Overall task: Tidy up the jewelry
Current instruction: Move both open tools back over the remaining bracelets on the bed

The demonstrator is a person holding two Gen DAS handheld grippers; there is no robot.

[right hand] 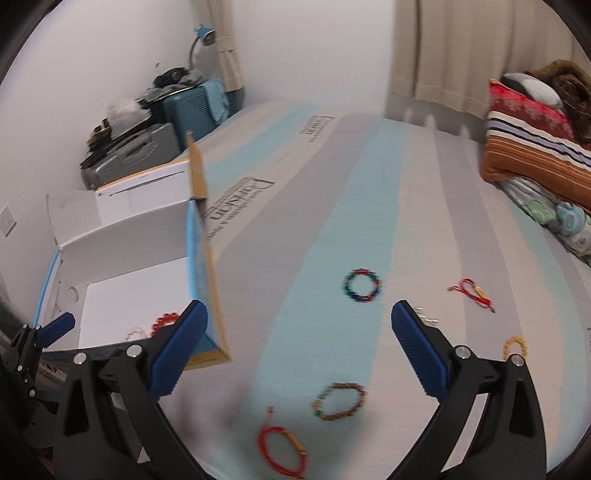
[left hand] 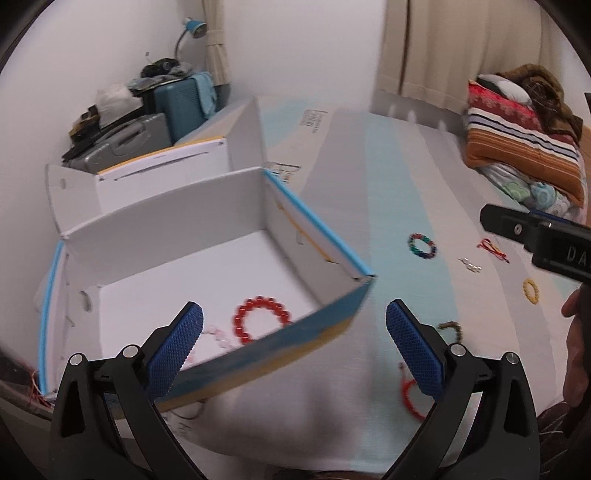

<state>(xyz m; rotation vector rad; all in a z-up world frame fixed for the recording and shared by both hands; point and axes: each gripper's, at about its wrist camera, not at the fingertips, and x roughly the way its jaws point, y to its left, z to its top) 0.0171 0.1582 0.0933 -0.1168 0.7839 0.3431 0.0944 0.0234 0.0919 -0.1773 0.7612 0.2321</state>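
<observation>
An open white box with blue edges (left hand: 325, 254) (right hand: 129, 236) stands on the striped bed. Inside lie a red bead bracelet (left hand: 260, 319) (right hand: 164, 320) and a pale pink one (left hand: 218, 334). My left gripper (left hand: 295, 343) is open and empty, over the box's near right corner. My right gripper (right hand: 299, 343) is open and empty above the bed. On the bed lie a multicolour bead bracelet (right hand: 362, 285) (left hand: 422, 246), a brown bead bracelet (right hand: 340, 400) (left hand: 452, 328), a red cord bracelet (right hand: 282, 448) (left hand: 408, 393), another red cord piece (right hand: 471, 290) (left hand: 493, 249), a yellow bracelet (right hand: 514, 345) (left hand: 530, 290) and small silver pieces (left hand: 471, 265).
Folded blankets and pillows (left hand: 524, 140) (right hand: 539, 147) are piled at the bed's far right. Suitcases and clutter (left hand: 147, 122) (right hand: 147, 129) stand against the wall beyond the box, with a blue lamp (left hand: 194, 27). The right gripper's body (left hand: 535, 236) shows at the left wrist view's right edge.
</observation>
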